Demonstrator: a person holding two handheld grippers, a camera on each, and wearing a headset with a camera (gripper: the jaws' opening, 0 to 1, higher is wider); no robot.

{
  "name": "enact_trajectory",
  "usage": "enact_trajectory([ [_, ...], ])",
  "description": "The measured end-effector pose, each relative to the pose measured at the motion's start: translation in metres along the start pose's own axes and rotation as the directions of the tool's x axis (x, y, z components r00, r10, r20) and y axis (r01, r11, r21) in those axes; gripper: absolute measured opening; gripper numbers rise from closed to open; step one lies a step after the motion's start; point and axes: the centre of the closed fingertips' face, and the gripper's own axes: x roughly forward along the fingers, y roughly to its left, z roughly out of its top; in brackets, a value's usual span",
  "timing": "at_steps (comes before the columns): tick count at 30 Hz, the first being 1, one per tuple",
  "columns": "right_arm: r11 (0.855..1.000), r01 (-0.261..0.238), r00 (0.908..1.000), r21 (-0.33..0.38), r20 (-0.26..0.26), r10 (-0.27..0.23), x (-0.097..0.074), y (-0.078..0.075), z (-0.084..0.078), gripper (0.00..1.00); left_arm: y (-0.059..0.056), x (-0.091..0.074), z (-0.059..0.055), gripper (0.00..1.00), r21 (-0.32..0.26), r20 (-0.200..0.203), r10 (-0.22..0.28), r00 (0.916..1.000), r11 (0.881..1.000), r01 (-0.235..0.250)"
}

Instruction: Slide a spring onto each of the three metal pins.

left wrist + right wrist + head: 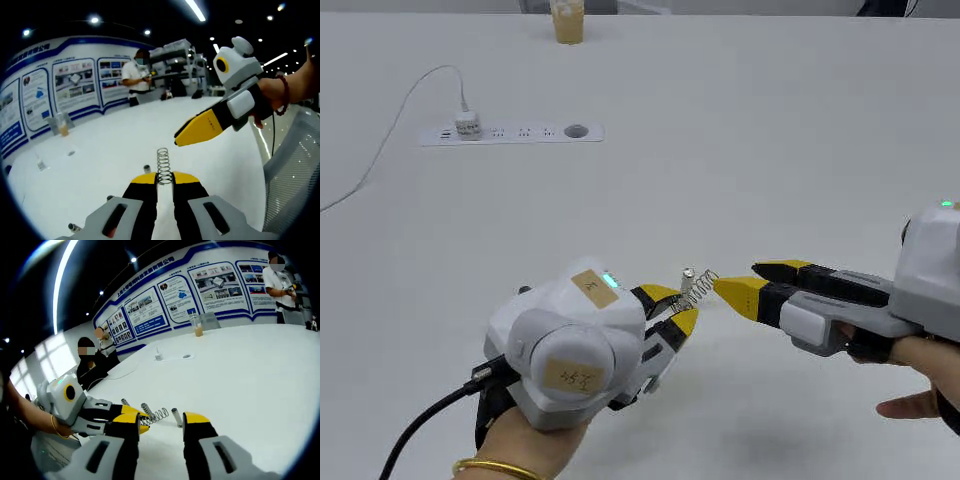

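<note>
So here's where I'm at: my left claw (678, 306) is pinched shut on one end of a spring (700, 287), and the rest of the coil sticks out past the yellow tips, up off the bench (740, 150). In the left gripper view you can see it well: the jaws are closed together around the bottom coils and the spring (162, 161) stands straight out from between them. One metal pin (688, 275) stands upright on the bench just beside the spring. The coil isn't over it, just next to it. My right claw (736, 277) comes in from the right with its jaws spread well apart and nothing in them, one yellow tip right near the free end of the spring. I can't quite tell if it's touching. From the right gripper view the spring (159, 415) lies sideways between my own two jaws, with the pin (176, 417) just to the right of it. Further back on the bench there's a white power strip (510, 132) with a charger (468, 124) plugged in, and a cup (567, 20) of something tan at the far edge.
</note>
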Motion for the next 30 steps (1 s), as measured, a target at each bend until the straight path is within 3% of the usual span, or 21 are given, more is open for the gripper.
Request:
enact_trajectory([
  [6,0.996,-0.039,0.9991,0.075,0.021,0.038,0.005,0.008,0.006,0.32,0.001,-0.007,0.012,0.10,-0.078,0.073,0.014,0.9972,0.997,-0.009],
  [11,0.987,-0.072,0.9969,0.142,0.042,0.067,0.008,0.015,0.011,0.31,0.002,-0.012,0.018,0.10,-0.104,0.109,0.024,0.9937,0.995,-0.013],
  [20,0.973,-0.120,0.9918,0.198,0.066,0.109,0.015,0.025,0.019,0.27,0.001,-0.019,0.031,0.10,-0.124,0.175,0.029,0.9841,0.992,-0.007],
  [30,0.933,-0.179,0.9818,0.313,0.118,0.149,0.018,0.032,0.029,0.17,0.003,-0.025,0.042,0.10,-0.143,0.213,0.034,0.9766,0.990,-0.003],
])
